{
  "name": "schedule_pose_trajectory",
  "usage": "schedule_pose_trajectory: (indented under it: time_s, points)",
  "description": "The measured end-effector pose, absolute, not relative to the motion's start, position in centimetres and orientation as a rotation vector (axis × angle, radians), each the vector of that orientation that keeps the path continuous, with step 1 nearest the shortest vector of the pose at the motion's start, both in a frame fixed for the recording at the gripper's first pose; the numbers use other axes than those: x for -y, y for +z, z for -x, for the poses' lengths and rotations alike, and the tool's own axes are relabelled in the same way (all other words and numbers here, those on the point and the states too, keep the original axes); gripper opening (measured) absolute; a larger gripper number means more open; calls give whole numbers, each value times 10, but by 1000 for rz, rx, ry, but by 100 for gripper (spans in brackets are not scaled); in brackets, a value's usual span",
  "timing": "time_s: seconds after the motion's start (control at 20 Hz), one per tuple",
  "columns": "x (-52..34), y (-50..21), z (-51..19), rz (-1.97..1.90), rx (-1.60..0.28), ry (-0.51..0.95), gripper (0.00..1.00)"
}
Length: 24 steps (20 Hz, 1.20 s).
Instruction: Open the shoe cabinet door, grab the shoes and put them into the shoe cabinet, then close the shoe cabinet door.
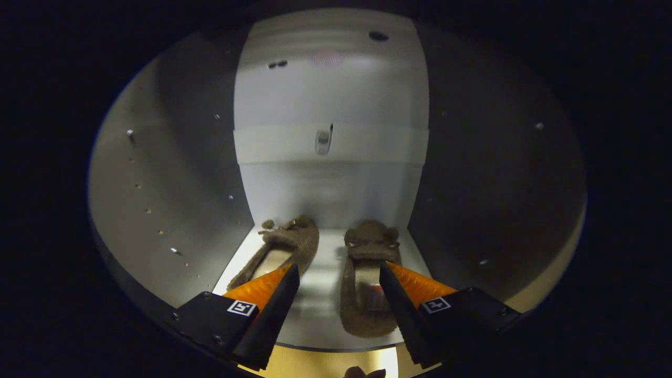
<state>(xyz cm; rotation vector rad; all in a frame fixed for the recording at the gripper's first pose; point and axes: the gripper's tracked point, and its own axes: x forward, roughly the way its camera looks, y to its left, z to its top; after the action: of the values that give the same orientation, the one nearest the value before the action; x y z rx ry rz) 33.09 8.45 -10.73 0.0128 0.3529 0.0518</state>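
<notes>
Interior of the shoe cabinet (173,173), viewed along the tool (338,270). Its fingers are spread apart and pinch nothing. Two fuzzy brown slippers lie side by side on the white shelf (320,294), toes pointing to the far wall. The left slipper (286,247) lies partly behind the left finger; the right slipper (367,273) lies between the fingers, just beside the right finger. On the far wall, above the slippers, a small metal fitting (323,140) sits on a horizontal white rail (273,144). The side walls are dotted with small holes and studs.
</notes>
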Motion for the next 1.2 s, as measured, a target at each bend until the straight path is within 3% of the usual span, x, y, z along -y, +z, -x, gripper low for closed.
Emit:
schedule_pose_trajectory:
  time_s: [0.45, 0.95, 1.2]
  points:
    - [-72, 8, -184, -17, 29, 7, 97]
    - [-65, 57, 32, -24, 136, 168, 98]
    - [-5, 73, 92, 11, 173, 128, 97]
